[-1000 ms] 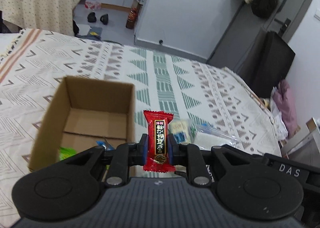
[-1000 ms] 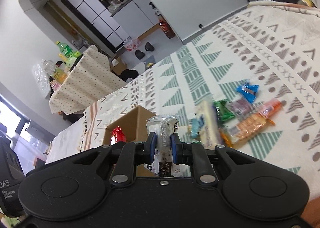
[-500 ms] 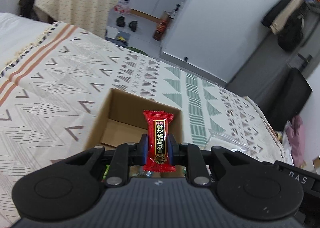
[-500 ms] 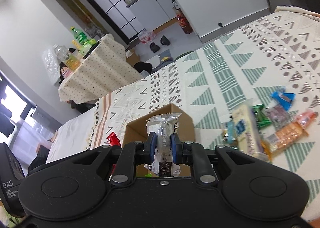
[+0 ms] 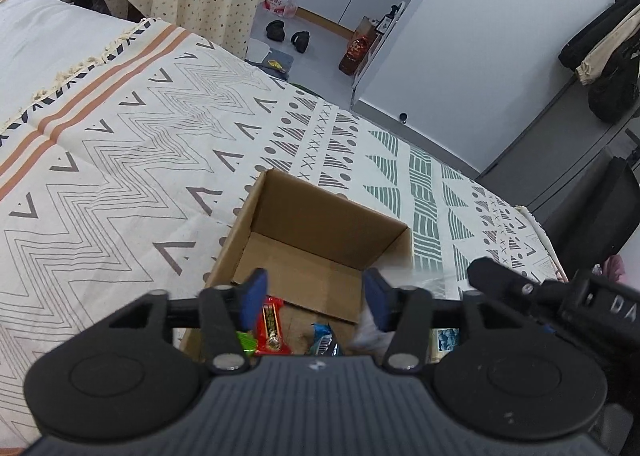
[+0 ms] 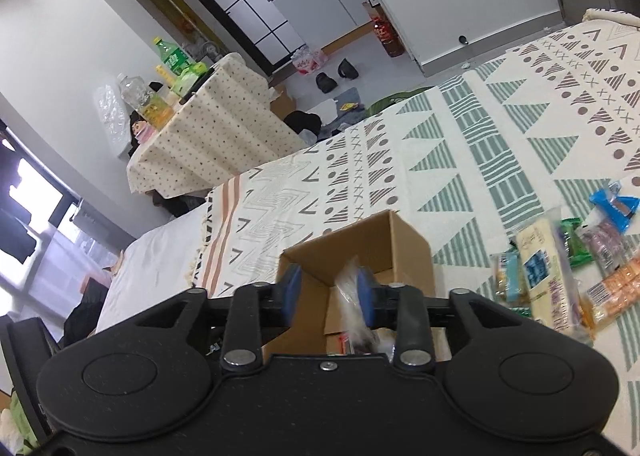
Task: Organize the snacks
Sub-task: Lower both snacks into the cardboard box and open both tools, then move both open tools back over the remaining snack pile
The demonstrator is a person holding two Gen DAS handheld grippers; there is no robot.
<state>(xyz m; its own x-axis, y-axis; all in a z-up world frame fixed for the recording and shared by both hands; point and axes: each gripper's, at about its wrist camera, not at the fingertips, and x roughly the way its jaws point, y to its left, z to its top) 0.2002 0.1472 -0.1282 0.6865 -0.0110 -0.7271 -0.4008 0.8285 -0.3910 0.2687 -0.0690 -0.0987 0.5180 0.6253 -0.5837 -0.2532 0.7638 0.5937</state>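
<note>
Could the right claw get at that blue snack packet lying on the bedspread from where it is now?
Probably yes. The right claw is open over the cardboard box, and the blue packet lies uncovered on the bedspread beyond the other snacks, nothing over it.

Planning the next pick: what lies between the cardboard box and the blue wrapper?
Right wrist view: a teal packet, a long pale-yellow packet and a green wrapper lie between the box and the blue wrapper.
</note>
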